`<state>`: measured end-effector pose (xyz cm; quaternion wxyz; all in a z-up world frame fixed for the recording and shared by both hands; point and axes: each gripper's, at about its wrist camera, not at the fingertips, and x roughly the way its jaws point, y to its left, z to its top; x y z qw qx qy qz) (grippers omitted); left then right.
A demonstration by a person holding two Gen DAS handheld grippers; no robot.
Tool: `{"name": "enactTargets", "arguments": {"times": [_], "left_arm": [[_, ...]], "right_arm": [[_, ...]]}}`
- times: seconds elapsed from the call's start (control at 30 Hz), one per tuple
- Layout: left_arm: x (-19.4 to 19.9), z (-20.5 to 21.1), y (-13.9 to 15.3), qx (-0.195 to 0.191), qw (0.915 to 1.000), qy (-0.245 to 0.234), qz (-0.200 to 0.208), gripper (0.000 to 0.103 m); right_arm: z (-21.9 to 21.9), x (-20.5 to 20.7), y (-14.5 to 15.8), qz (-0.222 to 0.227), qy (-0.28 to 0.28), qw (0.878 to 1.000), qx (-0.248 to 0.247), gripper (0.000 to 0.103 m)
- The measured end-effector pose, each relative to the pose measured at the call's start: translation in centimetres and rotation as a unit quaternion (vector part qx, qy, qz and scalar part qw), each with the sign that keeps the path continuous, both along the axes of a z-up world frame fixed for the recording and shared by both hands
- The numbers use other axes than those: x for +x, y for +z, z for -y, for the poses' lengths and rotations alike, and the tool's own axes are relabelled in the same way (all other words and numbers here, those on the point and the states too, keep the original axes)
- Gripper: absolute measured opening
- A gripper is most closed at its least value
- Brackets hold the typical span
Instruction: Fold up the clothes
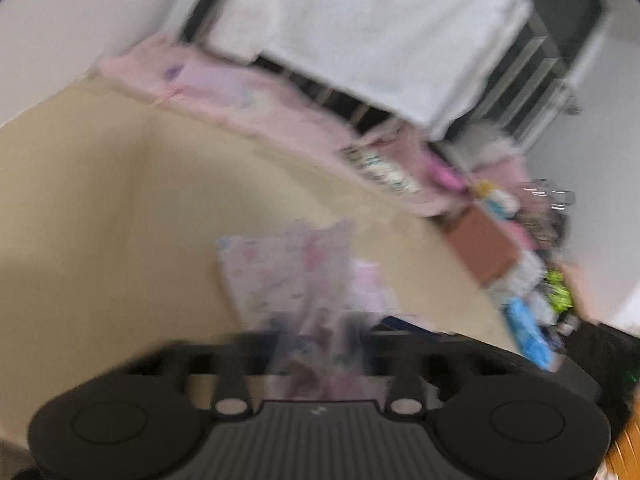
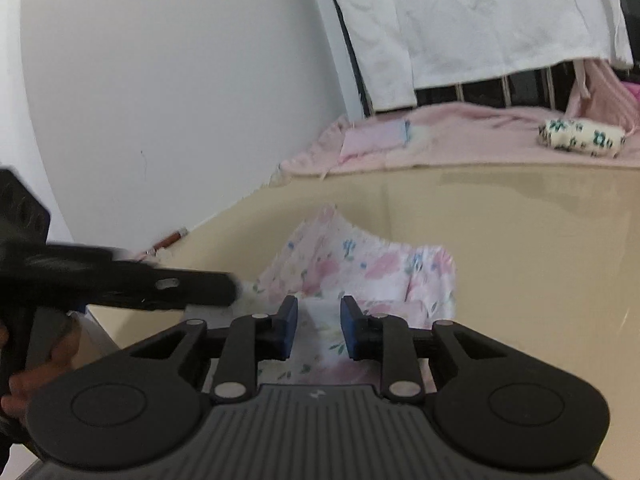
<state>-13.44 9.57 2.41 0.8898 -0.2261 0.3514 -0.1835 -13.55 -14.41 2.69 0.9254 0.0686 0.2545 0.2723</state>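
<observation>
A small pink floral garment (image 2: 360, 264) lies crumpled on the beige tabletop (image 2: 520, 260). My right gripper (image 2: 319, 328) hovers over its near part, its blue pads (image 2: 289, 328) apart with only cloth below them, gripping nothing. My left gripper (image 2: 216, 290) reaches in from the left, its tip at the garment's left edge. The left wrist view is blurred; there the garment (image 1: 296, 272) runs up into the left gripper (image 1: 316, 342), whose fingers are closed together with cloth pinched between them.
A pink blanket (image 2: 460, 140) lies along the table's far edge with a rolled floral cloth (image 2: 580, 138) on it. White fabric (image 2: 480, 20) hangs on a dark railing behind. A brown box (image 1: 484, 244) and mixed clutter (image 1: 540, 292) crowd one end. A white wall (image 2: 160, 100) stands left.
</observation>
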Motion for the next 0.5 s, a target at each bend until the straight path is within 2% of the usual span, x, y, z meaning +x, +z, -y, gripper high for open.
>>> {"name": "enactTargets", "arguments": {"times": [0.13,0.2,0.27,0.3,0.37,0.43,0.5], "left_arm": [[0.0,0.0,-1.5,0.005,0.9998,0.008,-0.020,0.005],[-0.1,-0.3,-2.0,-0.002,0.9997,0.012,-0.020,0.006],[-0.3,-0.5,-2.2,-0.004,0.9998,0.016,-0.015,0.012],[-0.5,-0.4,-1.9,0.006,0.9997,0.020,-0.008,0.014],[-1.1,-0.3,-1.1,0.033,0.9990,0.029,0.008,0.041],[-1.8,-0.3,0.1,0.058,0.9966,0.039,0.043,0.043],[-2.6,-0.2,1.4,0.081,0.9922,0.040,0.086,0.042]], "right_arm": [[0.5,-0.4,-0.2,-0.007,-0.002,1.000,0.016,0.023],[0.9,0.5,-1.3,-0.029,-0.011,0.999,0.017,0.020],[1.2,0.5,-1.4,-0.031,-0.010,0.999,0.021,0.020],[1.4,0.3,-1.3,-0.029,-0.007,0.999,0.024,0.020],[2.0,-0.7,-0.3,-0.001,-0.006,0.999,0.037,0.021],[2.6,-1.0,0.6,0.018,-0.013,0.999,0.046,0.021],[2.9,-0.3,0.4,0.017,-0.026,0.999,0.036,0.021]]}}
